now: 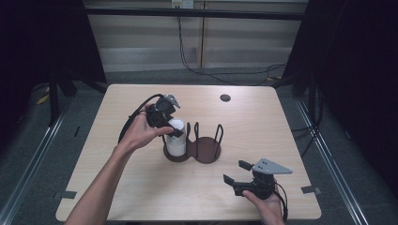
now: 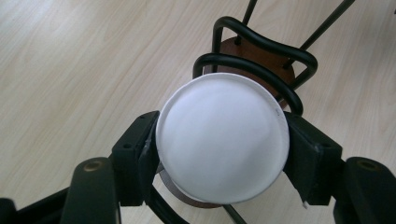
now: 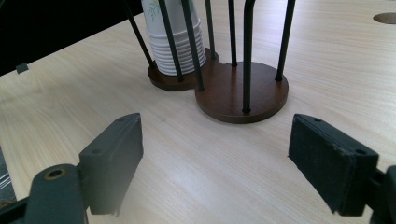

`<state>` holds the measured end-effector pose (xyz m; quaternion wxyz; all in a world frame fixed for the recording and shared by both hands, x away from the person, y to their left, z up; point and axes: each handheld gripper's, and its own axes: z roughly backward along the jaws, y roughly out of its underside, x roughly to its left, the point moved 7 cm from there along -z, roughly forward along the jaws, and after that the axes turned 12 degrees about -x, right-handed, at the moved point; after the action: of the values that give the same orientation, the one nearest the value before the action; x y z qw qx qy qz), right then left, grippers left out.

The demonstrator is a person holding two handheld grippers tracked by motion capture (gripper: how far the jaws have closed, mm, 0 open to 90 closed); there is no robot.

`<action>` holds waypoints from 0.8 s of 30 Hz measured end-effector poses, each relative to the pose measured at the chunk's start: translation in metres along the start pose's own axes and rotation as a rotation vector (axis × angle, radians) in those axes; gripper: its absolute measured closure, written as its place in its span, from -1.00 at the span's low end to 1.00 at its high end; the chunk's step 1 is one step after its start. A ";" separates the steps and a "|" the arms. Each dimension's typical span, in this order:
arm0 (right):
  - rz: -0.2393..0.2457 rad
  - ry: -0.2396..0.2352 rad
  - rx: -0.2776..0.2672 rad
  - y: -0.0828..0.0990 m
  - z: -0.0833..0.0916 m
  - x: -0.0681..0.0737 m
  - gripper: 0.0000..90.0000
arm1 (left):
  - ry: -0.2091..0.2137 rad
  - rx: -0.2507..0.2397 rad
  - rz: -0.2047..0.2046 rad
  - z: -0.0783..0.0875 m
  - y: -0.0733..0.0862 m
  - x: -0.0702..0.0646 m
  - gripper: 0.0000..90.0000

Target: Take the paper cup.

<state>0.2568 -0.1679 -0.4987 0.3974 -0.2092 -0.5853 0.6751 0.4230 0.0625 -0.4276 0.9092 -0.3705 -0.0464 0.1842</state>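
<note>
A stack of white paper cups [image 1: 177, 145] stands upside down in the left bay of a brown-based wire cup holder [image 1: 208, 151]. My left gripper [image 1: 174, 132] reaches down over the stack from its left. In the left gripper view its jaws press on both sides of the top cup [image 2: 222, 140], whose round bottom faces the camera. My right gripper [image 1: 236, 172] rests near the table's front right with its jaws open and nothing between them. In the right gripper view the holder's base [image 3: 243, 93] and the stack [image 3: 173, 42] lie ahead of that gripper [image 3: 215, 154].
The holder's right bay [image 1: 210, 145] holds no cups. A dark round hole [image 1: 225, 97] sits in the tabletop at the back right. Cables run across the floor behind the table [image 1: 141, 187]. Bare wood surrounds the holder on all sides.
</note>
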 end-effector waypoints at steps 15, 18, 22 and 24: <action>-0.005 -0.001 0.003 0.000 0.000 0.000 -0.61 | 0.003 -0.019 0.002 0.010 -0.005 0.000 -0.23; -0.004 0.002 0.002 0.000 0.000 0.000 -0.61 | -0.014 -0.043 0.005 0.011 -0.006 0.000 -0.22; -0.003 -0.002 0.004 0.000 0.000 0.000 -0.61 | -0.003 -0.050 0.012 0.014 -0.007 -0.002 -0.22; -0.006 -0.001 0.001 0.000 0.000 0.000 -0.61 | 0.000 -0.047 0.007 0.015 -0.007 -0.002 -0.21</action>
<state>0.2570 -0.1676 -0.4988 0.3994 -0.2069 -0.5858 0.6742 0.4201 0.0674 -0.4117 0.8996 -0.3919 -0.0496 0.1861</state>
